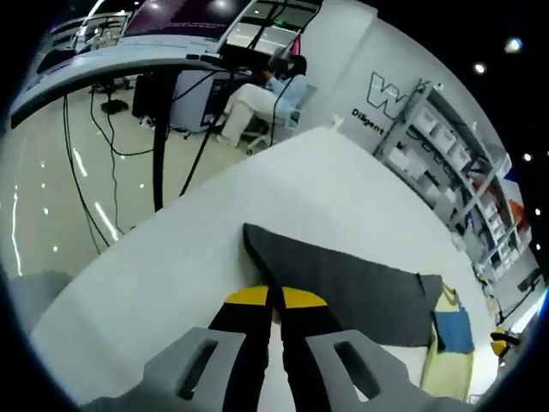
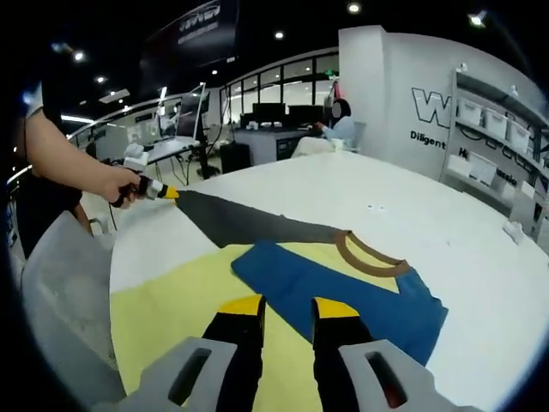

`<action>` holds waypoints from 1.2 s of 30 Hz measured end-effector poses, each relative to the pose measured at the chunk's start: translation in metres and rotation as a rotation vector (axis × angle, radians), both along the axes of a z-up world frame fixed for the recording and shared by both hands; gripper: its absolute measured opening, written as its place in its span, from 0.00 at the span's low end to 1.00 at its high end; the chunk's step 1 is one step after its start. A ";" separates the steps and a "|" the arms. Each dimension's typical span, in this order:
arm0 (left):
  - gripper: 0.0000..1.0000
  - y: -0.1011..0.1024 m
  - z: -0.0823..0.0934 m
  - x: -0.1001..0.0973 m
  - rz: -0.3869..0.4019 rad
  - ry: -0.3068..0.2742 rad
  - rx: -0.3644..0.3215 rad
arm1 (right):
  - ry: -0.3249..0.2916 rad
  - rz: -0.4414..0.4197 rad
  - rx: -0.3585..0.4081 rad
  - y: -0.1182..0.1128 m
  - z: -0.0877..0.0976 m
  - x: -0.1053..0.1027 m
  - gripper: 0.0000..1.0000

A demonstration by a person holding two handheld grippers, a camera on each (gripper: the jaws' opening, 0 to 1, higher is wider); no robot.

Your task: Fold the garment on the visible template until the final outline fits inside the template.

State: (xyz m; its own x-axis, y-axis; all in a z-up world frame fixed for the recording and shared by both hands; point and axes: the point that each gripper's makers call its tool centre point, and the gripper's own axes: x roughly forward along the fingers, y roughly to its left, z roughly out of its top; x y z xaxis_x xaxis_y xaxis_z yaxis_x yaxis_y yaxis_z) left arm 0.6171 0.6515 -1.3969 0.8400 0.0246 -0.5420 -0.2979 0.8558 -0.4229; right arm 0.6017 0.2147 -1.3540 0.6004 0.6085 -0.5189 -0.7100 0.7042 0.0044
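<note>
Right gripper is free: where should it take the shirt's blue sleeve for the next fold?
Probably at the blue sleeve's near edge, just ahead of the open right gripper, coming in low over the yellow template. That edge lies flat and clear; the left gripper already pinches the grey tip.

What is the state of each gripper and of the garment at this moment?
Left gripper: shut on the grey sleeve, pulled out over the white table.
Right gripper: open, holding nothing, above the garment.
Garment: blue body partly folded on the yellow template; brown collar showing.
</note>
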 end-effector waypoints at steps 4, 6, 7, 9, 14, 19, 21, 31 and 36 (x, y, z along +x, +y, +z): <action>0.00 -0.027 0.031 0.015 -0.064 -0.096 0.008 | 0.003 -0.010 0.004 -0.005 -0.002 -0.003 0.14; 0.00 -0.039 0.042 0.023 -0.099 -0.140 0.004 | 0.006 -0.014 0.003 -0.007 -0.003 -0.004 0.14; 0.00 -0.046 0.047 0.025 -0.118 -0.152 0.003 | 0.007 -0.015 0.004 -0.008 -0.004 -0.005 0.14; 0.00 -0.059 0.058 0.032 -0.142 -0.182 -0.004 | 0.004 -0.020 0.004 -0.010 -0.002 -0.006 0.14; 0.00 -0.099 0.087 0.049 -0.250 -0.276 -0.037 | 0.002 -0.028 0.011 -0.015 -0.001 -0.007 0.14; 0.00 -0.142 0.113 0.064 -0.363 -0.340 -0.050 | -0.001 -0.042 0.022 -0.020 -0.001 -0.008 0.15; 0.00 -0.159 0.122 0.070 -0.403 -0.362 -0.060 | -0.001 -0.046 0.026 -0.022 -0.001 -0.008 0.15; 0.00 -0.249 0.145 0.086 -0.613 -0.415 -0.085 | 0.001 -0.074 0.050 -0.032 -0.003 -0.008 0.17; 0.00 -0.278 0.146 0.091 -0.674 -0.428 -0.098 | 0.006 -0.089 0.057 -0.038 -0.005 -0.008 0.18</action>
State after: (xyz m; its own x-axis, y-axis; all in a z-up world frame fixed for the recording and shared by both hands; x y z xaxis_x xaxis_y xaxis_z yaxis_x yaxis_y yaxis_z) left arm 0.7082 0.3733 -1.2511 0.7926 -0.5927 -0.1433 0.4742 0.7469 -0.4662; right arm 0.5937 0.1770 -1.3586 0.6505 0.5814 -0.4887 -0.6443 0.7631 0.0502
